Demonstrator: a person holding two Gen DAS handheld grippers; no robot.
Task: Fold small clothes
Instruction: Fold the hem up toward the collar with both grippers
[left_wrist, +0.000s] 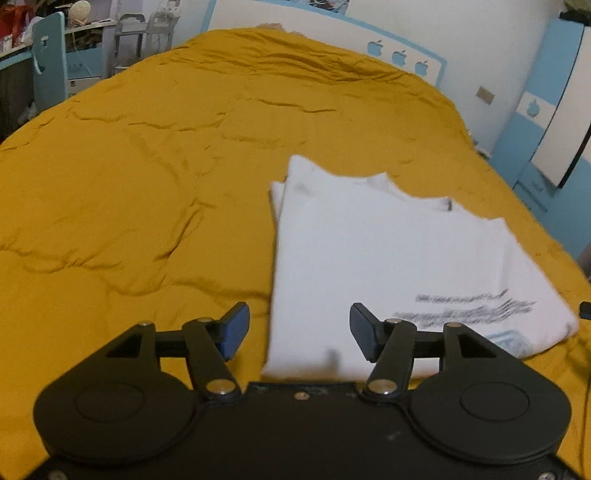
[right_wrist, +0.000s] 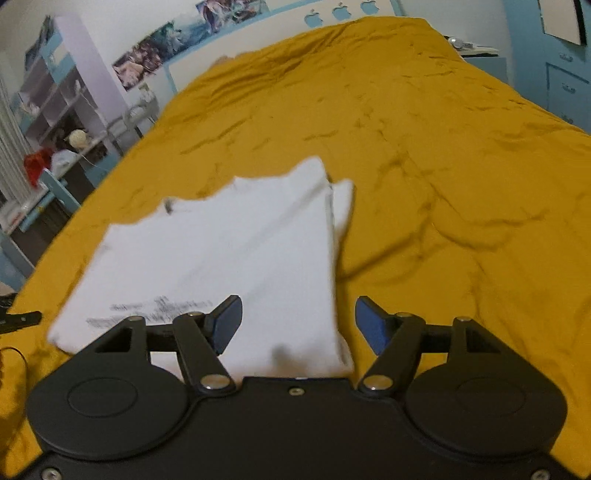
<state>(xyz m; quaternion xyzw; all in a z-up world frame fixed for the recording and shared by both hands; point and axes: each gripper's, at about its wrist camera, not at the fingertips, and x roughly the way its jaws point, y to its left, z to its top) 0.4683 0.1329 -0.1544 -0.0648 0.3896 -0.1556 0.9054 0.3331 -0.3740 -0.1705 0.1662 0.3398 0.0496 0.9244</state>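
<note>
A white T-shirt (left_wrist: 388, 258) with dark printed text lies folded in layers on the mustard-yellow bedspread (left_wrist: 147, 166). My left gripper (left_wrist: 299, 328) is open and empty, held just above the shirt's near left corner. In the right wrist view the same shirt (right_wrist: 229, 258) lies ahead and to the left. My right gripper (right_wrist: 299, 325) is open and empty above the shirt's near right corner. The shirt's near hem is hidden under both gripper bodies.
The yellow bedspread (right_wrist: 443, 166) spreads wide around the shirt. A white and blue headboard (left_wrist: 369, 33) stands at the far end. A blue chair (left_wrist: 50, 62) and cluttered shelves (right_wrist: 62, 103) stand left of the bed. A blue cabinet (left_wrist: 546, 122) stands on the right.
</note>
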